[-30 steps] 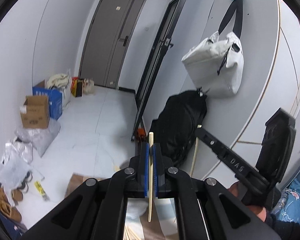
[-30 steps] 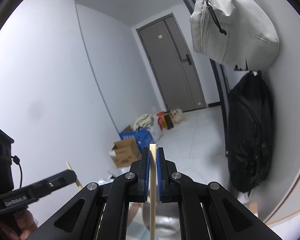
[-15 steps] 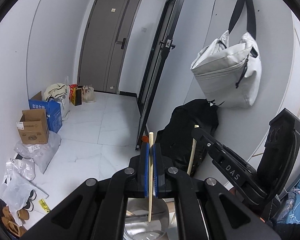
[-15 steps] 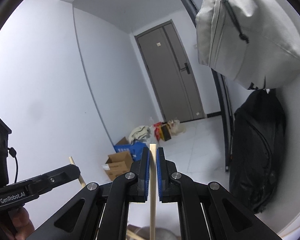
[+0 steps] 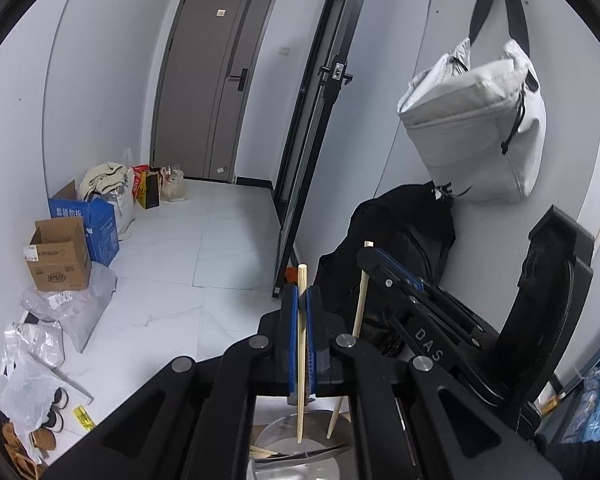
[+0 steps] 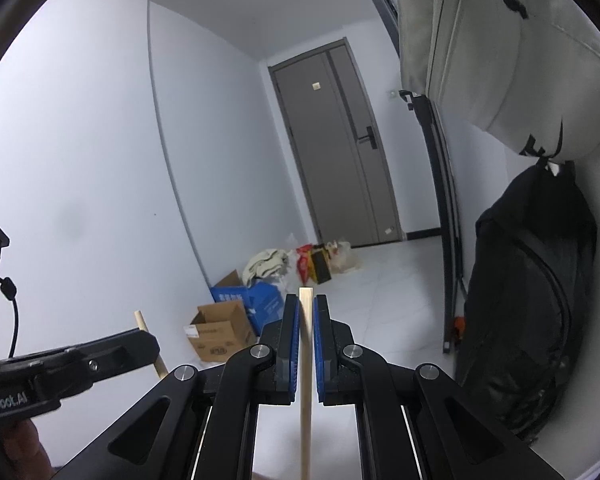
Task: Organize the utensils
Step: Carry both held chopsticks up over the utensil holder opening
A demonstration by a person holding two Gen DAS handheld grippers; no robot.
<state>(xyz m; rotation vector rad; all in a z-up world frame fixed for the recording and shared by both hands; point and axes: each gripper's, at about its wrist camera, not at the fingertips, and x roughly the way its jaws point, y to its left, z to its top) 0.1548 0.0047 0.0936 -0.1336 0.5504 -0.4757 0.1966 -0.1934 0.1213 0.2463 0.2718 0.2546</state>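
Left wrist view: the left hand-held gripper (image 5: 300, 300) pinches a chopstick (image 5: 301, 344) upright between its blue pads, the lower tip hanging over a steel bowl (image 5: 284, 436) at the bottom edge. Just to its right, the right hand-held gripper (image 5: 374, 254) holds a second chopstick (image 5: 360, 300), slightly tilted, whose lower end also reaches down to the bowl. More pale sticks (image 5: 260, 451) lie inside the bowl. Right wrist view shows that gripper's pads pressed onto the second chopstick, upright. Behind are a black backpack (image 5: 400, 240), a hanging grey bag (image 5: 476, 128) and a cardboard box (image 5: 58, 256) on the floor.
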